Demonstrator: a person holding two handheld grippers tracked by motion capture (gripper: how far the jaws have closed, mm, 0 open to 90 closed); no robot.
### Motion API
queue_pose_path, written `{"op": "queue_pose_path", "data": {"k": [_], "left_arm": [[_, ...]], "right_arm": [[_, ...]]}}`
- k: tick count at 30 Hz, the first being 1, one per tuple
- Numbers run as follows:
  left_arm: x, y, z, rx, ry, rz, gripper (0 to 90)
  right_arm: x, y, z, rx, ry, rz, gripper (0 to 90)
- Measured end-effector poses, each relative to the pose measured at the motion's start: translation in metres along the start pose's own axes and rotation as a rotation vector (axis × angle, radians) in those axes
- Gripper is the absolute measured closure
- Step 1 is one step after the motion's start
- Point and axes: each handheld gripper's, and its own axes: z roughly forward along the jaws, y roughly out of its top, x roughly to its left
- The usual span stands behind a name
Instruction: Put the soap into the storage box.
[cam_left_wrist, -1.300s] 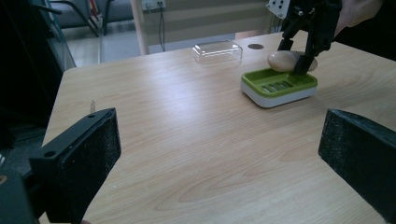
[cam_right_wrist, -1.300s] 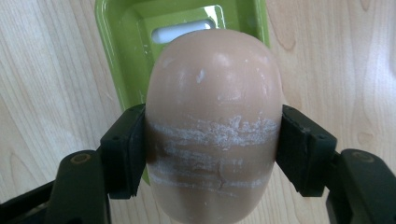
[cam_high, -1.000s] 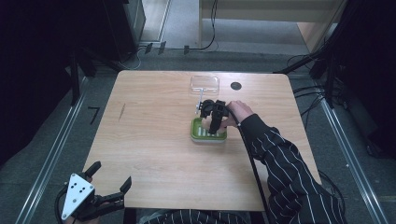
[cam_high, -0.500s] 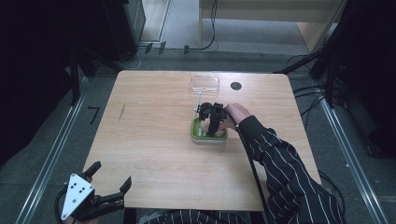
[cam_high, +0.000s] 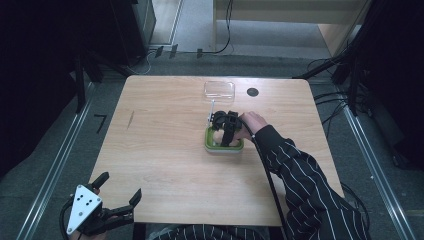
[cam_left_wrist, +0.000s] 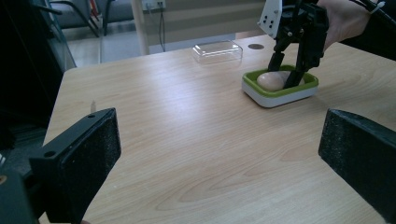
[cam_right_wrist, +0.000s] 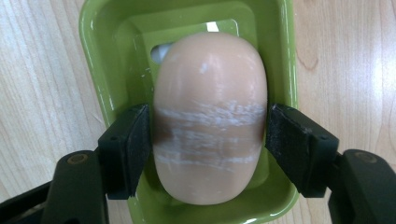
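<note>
A pale peach bar of soap (cam_right_wrist: 210, 116) lies in a green soap dish (cam_right_wrist: 93, 56) with a white base on the wooden table. My right gripper (cam_right_wrist: 208, 140) points down into the dish (cam_high: 223, 147), and its two black pads touch the soap's long sides. Its jaws have just been opening a little, with the soap still between them. In the left gripper view the soap (cam_left_wrist: 271, 80) sits low in the dish (cam_left_wrist: 280, 95) under the right gripper (cam_left_wrist: 286, 74). My left gripper (cam_high: 120, 186) hovers off the table's near left corner, open and empty (cam_left_wrist: 219, 144).
A clear plastic lid (cam_high: 219, 89) lies at the table's far edge behind the dish, with a small black round spot (cam_high: 252, 92) to its right. A striped sleeve reaches in from the lower right. Dark equipment and cables surround the table.
The right hand has barely shifted over the dish. The left gripper has kept still.
</note>
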Motion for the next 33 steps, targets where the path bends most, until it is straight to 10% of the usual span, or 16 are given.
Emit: {"op": "queue_pose_path", "data": {"k": [33], "left_arm": [[0.000, 0.004, 0.010, -0.001, -0.042, 0.013, 0.0]], "right_arm": [[-0.002, -0.025, -0.032, -0.036, -0.024, 0.210, 6.8]]}}
